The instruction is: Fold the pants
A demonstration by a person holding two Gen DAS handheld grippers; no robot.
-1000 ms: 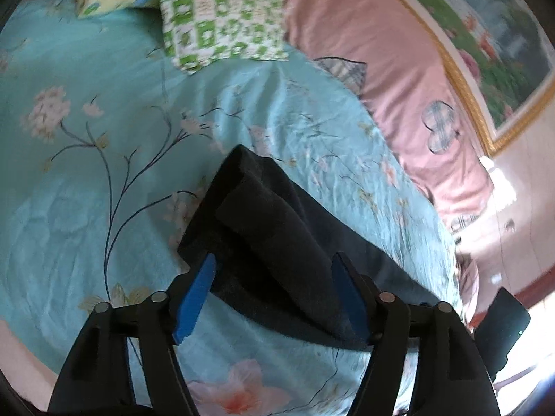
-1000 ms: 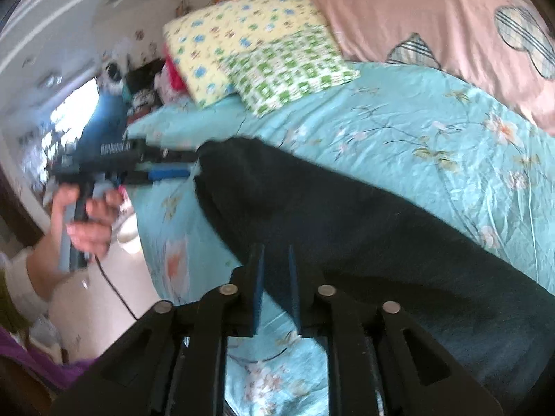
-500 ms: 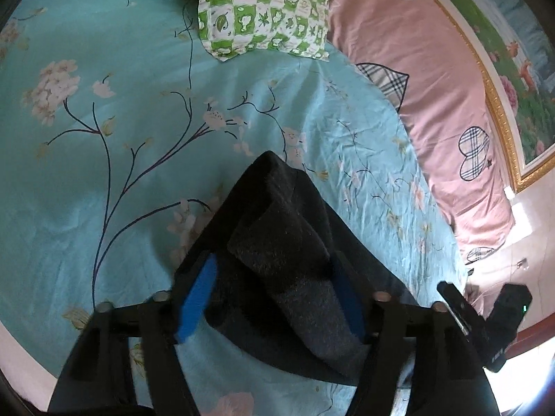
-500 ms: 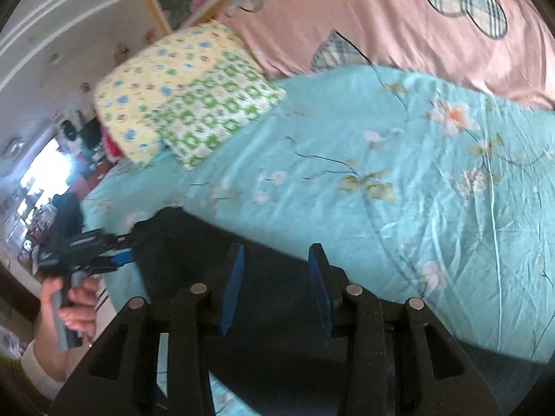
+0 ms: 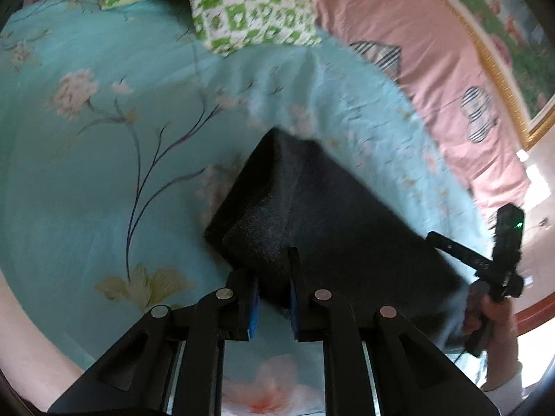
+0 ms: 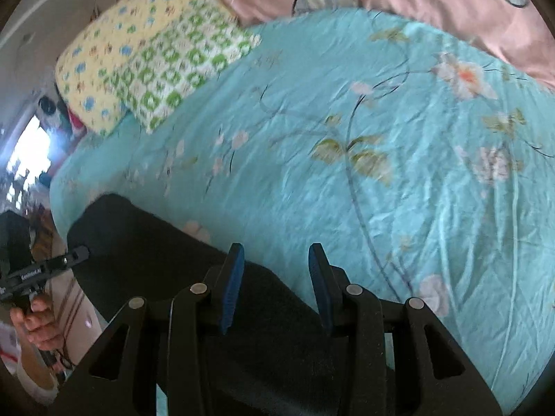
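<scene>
- A window [image 6: 29, 152] glows white at the far left of the right wrist view, with cluttered shelves dim beside it
- A yellow pillow [image 6: 114, 59] with blue flowers and a green-checked pillow [image 6: 180, 69] lie overlapping at the head of the bed
- The turquoise bedsheet [image 6: 399, 138] covers the bed, printed with thin dark stems, olive leaves and pale pink blossoms (its cloth is lightly creased)
- The black pants [image 5: 312, 215] lie on the sheet near the front edge of the bed, one end bunched into a raised fold
- The left gripper [image 5: 274, 298] has just been closing: its blue-padded jaws now stand narrow and pinch that raised fold of the pants
- The right gripper [image 6: 274, 277] hangs over the other end of the pants with its jaws partly apart; dark cloth lies beneath them, the pads not pressing on it
- A pink quilt [image 5: 416, 79] with plaid heart patches runs along the right side of the bed
- A gold-framed floral picture [image 5: 499, 34] stands against the wall beyond the quilt
- A pale tiled floor [image 5: 541, 228] shows at the far right
</scene>
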